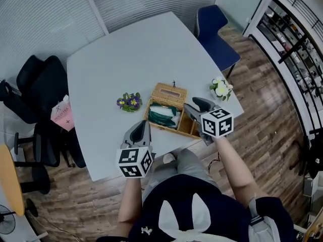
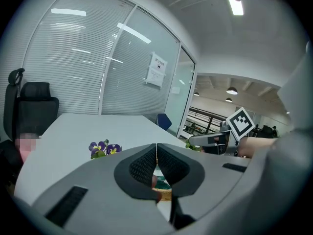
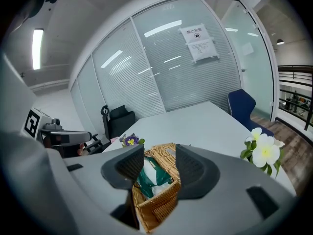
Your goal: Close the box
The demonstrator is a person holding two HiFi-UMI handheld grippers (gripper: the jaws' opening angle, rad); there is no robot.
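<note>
A wicker box [image 1: 169, 112] stands open near the table's front edge, its lid [image 1: 169, 95] tipped back on the far side and green-and-white packets [image 1: 164, 116] inside. My right gripper [image 1: 194, 107] hovers over the box's right end, jaws open and empty; in the right gripper view the box [image 3: 155, 194] lies straight ahead between the jaws [image 3: 155, 166]. To the box's left and nearer me, my left gripper [image 1: 142, 131] is above the table edge, its jaws shut [image 2: 156, 163] with nothing in them.
Purple flowers [image 1: 129, 102] sit left of the box, white flowers [image 1: 221, 88] to its right. The table [image 1: 136, 49] is pale grey. Black office chairs [image 1: 38, 84] stand at the left, a blue chair [image 1: 214, 32] at the far right corner.
</note>
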